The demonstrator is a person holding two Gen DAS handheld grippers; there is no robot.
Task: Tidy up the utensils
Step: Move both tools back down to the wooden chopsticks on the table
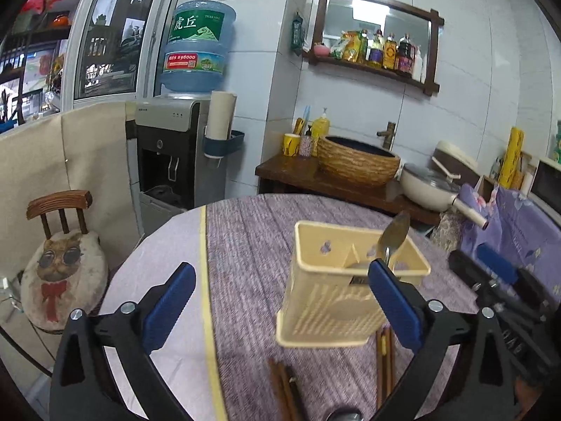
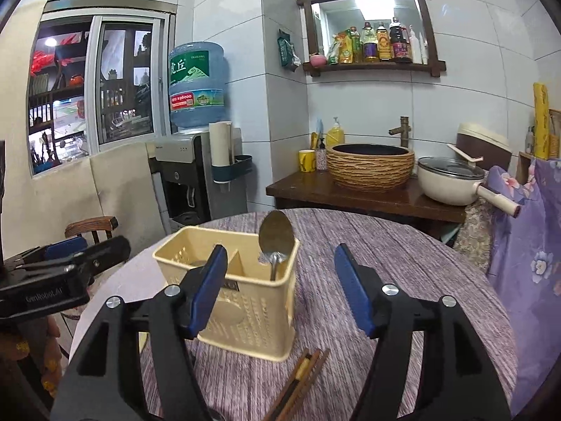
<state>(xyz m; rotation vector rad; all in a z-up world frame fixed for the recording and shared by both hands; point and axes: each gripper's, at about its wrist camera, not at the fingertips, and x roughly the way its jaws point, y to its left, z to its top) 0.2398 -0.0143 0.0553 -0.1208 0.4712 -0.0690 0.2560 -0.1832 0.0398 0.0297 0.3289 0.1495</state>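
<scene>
Cream plastic caddy holds one upright spoon; left gripper and right gripper both gape, gripping nothing.

We read 虎丘 and TIGER HILL on the water jug's green label, 96000 on its red strip, GenRobot.AI on the left gripper body, other labels illegible.

Chopsticks partly behind the utensil holder, their ends beyond the frame edge
</scene>
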